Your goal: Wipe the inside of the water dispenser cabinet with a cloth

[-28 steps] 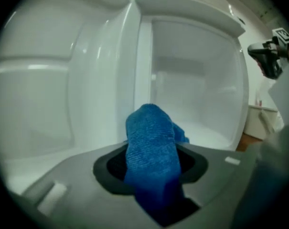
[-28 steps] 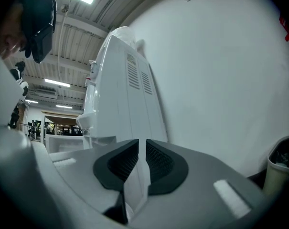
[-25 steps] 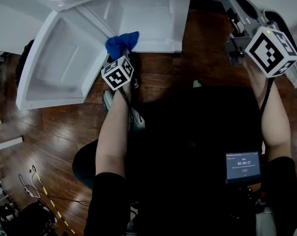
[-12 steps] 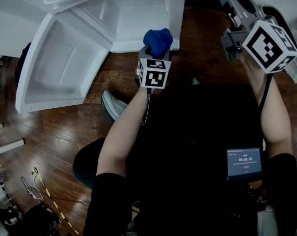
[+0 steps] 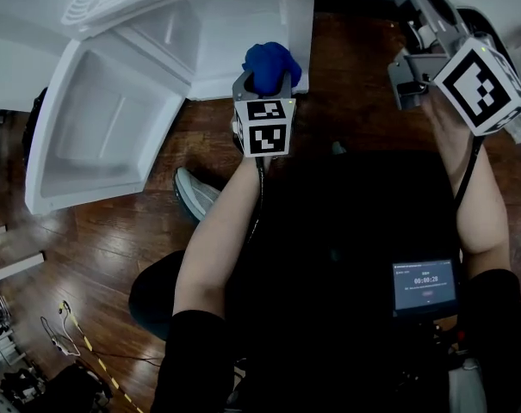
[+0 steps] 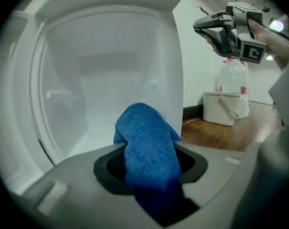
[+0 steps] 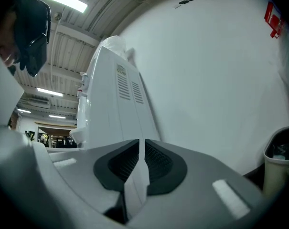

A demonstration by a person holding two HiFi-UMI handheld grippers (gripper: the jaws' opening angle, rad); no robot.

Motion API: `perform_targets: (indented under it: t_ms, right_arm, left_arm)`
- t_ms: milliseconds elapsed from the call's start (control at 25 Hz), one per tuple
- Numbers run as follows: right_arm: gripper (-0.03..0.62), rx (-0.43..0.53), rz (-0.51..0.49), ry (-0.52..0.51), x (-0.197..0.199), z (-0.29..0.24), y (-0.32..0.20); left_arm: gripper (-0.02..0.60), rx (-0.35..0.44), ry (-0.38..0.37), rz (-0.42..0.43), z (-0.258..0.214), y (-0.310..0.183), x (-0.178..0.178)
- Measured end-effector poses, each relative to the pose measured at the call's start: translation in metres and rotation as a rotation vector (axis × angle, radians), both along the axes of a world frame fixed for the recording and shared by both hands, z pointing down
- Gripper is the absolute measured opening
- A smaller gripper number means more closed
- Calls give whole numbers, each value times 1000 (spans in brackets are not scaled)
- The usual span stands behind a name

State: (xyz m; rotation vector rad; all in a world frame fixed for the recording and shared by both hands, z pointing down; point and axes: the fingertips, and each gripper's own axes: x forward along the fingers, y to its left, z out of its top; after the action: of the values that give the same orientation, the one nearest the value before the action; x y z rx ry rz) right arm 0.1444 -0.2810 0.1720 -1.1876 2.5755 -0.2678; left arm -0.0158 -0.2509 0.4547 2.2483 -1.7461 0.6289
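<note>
Left gripper (image 5: 264, 83) pinches soft blue cloth (image 6: 149, 147) at open white plastic cabinet (image 5: 243, 24), ready to wipe. Right gripper (image 7: 140, 149) closed, empty. Next: push cloth inside.

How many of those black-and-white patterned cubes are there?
2: one cube on the left gripper, behind the blue cloth it clamps; the other cube on the right gripper, upper right of the head view. None seems hidden.

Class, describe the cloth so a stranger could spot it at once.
Start at the white water dispenser with its door swung open. Near its right wall, the left gripper clamps a bunched cloth. It is the only bright blue thing in sight.
</note>
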Motion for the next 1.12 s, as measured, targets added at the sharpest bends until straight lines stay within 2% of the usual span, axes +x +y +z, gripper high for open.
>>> perform_targets:
  t_ms: [160,200,280,360,400,520,640,760,880,960,1120]
  right_arm:
    - [40,5,-30,-3,-7,-1,6]
    - [40,-8,-45,3,-11,1,6]
    - [40,-39,-66,20,-16,6,7]
    - [40,-53,-74,37,-18,7,7]
    - [40,-54,-74,44,-19,7,7]
    - [40,-57,-75,59,-20,9,7]
    - [40,-70,-81,72,-21,15,5]
    - [40,-85,-86,84,-22,21,2]
    - [40,-92,-80,107,-21,26,1]
    - [40,-94,-80,119,-21,30,1]
    - [40,-117,-101,150,-25,42,1]
  left_arm:
    - [195,2,-86,68,-3,-24,-3]
    - [195,-19,-77,64,-3,-33,-9]
    - [195,-95,-10,59,-3,-51,-15]
    - [195,-158,19,86,-3,-70,-12]
    - [195,-165,5,106,-3,-82,-10]
    - [195,-107,-51,118,-10,-121,-11]
    - [195,-123,37,58,-6,-138,-13]
    - [195,-147,127,13,-2,-141,-13]
    - [195,-160,168,13,0,-129,-14]
    - [195,-186,171,46,3,-107,-14]
    - [195,-249,114,127,4,-53,-24]
